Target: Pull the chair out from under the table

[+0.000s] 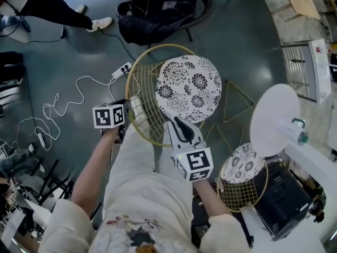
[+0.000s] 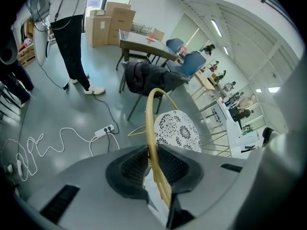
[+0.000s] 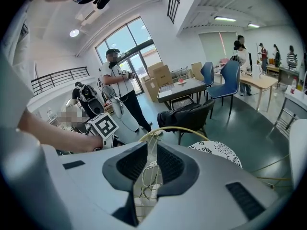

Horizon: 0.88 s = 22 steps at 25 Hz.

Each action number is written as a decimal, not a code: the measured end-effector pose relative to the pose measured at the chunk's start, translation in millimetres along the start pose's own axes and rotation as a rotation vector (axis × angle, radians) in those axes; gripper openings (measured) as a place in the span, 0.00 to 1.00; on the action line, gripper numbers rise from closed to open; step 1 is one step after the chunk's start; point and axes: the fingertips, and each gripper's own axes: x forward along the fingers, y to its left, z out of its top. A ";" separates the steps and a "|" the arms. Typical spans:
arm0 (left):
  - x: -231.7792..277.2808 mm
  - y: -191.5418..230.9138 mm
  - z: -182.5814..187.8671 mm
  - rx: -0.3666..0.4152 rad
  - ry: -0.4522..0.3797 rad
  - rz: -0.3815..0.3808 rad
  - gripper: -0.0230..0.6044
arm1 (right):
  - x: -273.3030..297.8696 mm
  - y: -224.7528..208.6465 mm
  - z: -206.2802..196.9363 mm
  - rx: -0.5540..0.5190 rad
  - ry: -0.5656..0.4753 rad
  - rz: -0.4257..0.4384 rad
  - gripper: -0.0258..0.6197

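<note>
The chair is a gold wire chair [image 1: 138, 67] with a round black-and-white flowered seat cushion [image 1: 188, 88]; it stands on the dark floor, left of the round white table [image 1: 274, 119]. My left gripper [image 1: 125, 121] is at the left side of the wire back, shut on the gold rim [image 2: 151, 114], which runs up between its pads. My right gripper [image 1: 176, 123] is at the near edge of the back, just in front of the cushion. Its jaws are closed on thin wires of the chair back [image 3: 149, 152]. In the right gripper view the cushion [image 3: 216, 150] shows beyond the jaws.
A black chair with a dark bag [image 1: 163, 9] stands just beyond the wire chair. A power strip [image 1: 122, 70] and white cable [image 1: 58, 107] lie on the floor at left. A person's legs [image 1: 63, 12] are at top left. A second wire chair [image 1: 243, 175] and a black box [image 1: 287, 199] sit by the table.
</note>
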 end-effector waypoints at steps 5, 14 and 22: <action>-11.8 30.4 -8.0 -0.020 -0.006 0.041 0.15 | 9.0 14.4 2.6 -0.020 0.007 0.020 0.14; -24.6 60.7 -13.3 -0.050 -0.031 0.056 0.15 | 35.8 39.7 -3.0 -0.068 0.091 0.051 0.14; -31.1 72.3 -16.6 -0.048 -0.049 0.087 0.15 | 70.1 74.9 1.5 -0.119 0.152 0.099 0.14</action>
